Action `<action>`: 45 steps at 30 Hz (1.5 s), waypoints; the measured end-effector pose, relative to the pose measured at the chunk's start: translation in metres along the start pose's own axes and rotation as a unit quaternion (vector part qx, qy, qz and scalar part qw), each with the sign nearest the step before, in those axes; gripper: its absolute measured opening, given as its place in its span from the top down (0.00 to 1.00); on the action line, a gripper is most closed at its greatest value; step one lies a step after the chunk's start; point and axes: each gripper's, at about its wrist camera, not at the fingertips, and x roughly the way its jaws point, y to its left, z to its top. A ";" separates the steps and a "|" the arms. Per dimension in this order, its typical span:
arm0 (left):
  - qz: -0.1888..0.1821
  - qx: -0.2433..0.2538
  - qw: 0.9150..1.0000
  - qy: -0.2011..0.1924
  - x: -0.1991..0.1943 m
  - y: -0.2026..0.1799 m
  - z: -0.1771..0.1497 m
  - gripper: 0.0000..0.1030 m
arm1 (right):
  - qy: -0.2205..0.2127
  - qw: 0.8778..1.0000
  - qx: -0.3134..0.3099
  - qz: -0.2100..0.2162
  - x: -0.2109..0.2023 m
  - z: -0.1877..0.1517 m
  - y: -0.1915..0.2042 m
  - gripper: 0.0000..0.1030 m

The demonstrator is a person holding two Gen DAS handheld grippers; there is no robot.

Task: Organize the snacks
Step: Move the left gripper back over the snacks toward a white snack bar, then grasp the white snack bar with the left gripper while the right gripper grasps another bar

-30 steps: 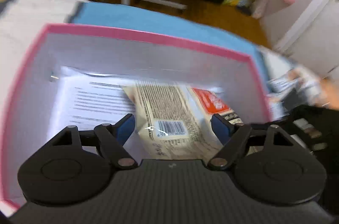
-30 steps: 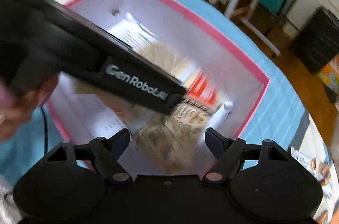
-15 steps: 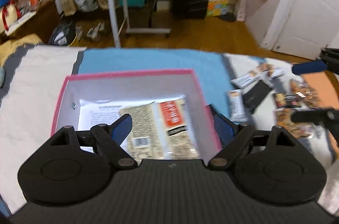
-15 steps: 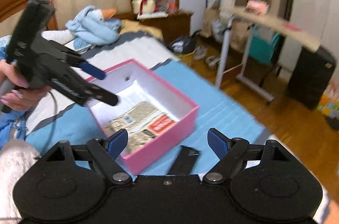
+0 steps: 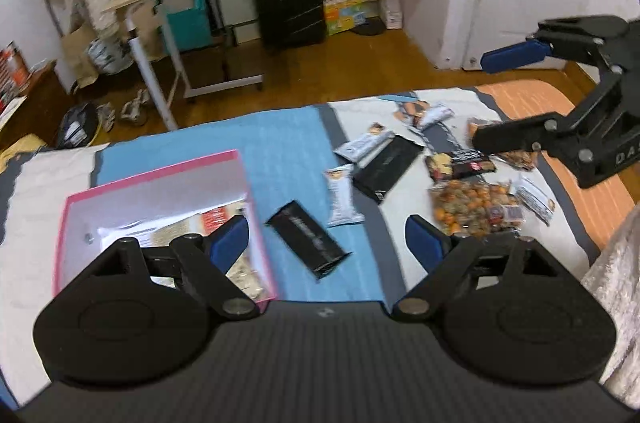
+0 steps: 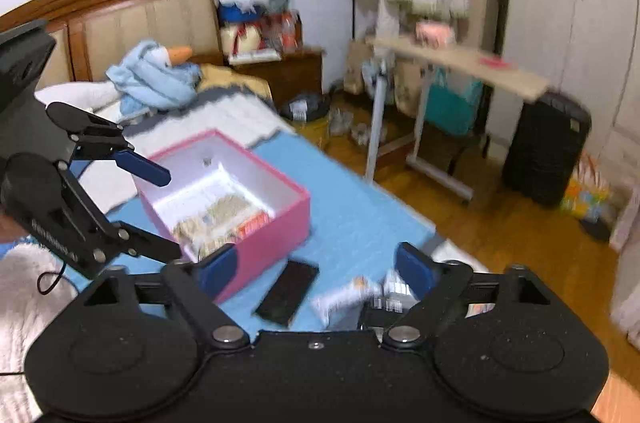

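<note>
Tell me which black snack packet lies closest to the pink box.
The black packet lying alone on the blue cloth, just right of the pink box. The other black packet sits farther right, among the white bars near the cloth's grey edge.

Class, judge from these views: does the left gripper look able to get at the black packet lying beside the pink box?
Probably yes. The left gripper is open and empty, and the black packet lies flat ahead between its fingers, uncovered, beside the pink box.

Even, soft indoor light, faint shadows, slight motion blur, strong fisheye bending at the edges
</note>
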 end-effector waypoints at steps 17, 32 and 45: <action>-0.054 -0.024 0.997 0.048 0.118 -0.031 -0.009 0.20 | 0.167 0.984 0.050 -0.038 0.006 -0.113 -0.079 0.07; -0.009 -0.008 0.999 0.052 0.227 -0.011 -0.009 0.27 | 0.280 0.953 0.105 -0.041 0.051 -0.191 -0.132 0.37; -0.027 -0.049 0.996 0.076 0.274 0.002 -0.018 0.55 | 0.293 0.951 0.085 -0.048 0.066 -0.206 -0.136 0.70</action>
